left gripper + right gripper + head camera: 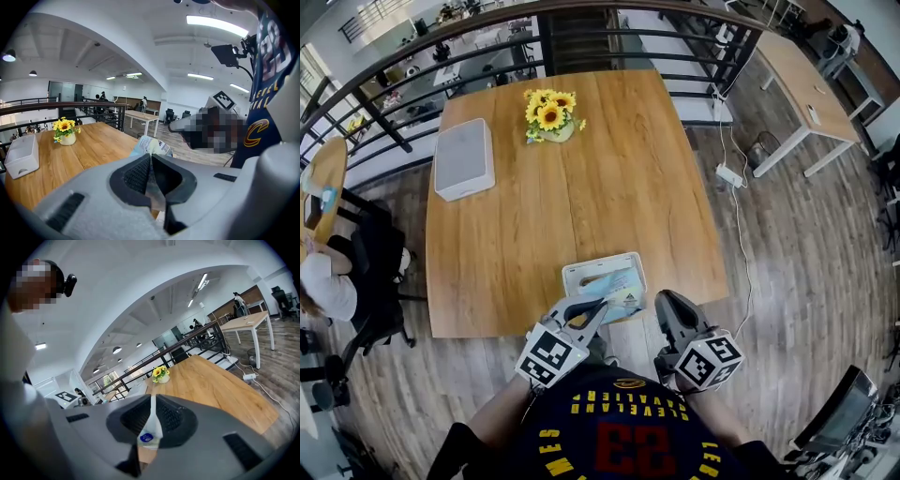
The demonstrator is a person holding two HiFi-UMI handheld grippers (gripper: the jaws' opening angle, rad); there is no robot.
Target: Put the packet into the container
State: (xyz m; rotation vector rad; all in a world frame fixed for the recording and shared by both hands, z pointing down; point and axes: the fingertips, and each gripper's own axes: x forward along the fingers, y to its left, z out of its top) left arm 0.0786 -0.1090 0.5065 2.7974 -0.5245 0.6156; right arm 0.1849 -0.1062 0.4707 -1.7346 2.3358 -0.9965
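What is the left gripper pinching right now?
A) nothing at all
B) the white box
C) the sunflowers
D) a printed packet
D: the left gripper's jaws are closed on the packet, held at the container near the table's front edge.

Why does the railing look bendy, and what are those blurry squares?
Head view: the wide lens bows the railing and the table edges. Left gripper view: the ceiling curves too; the squares were added later to hide a face. Right gripper view: same curving, same patch.
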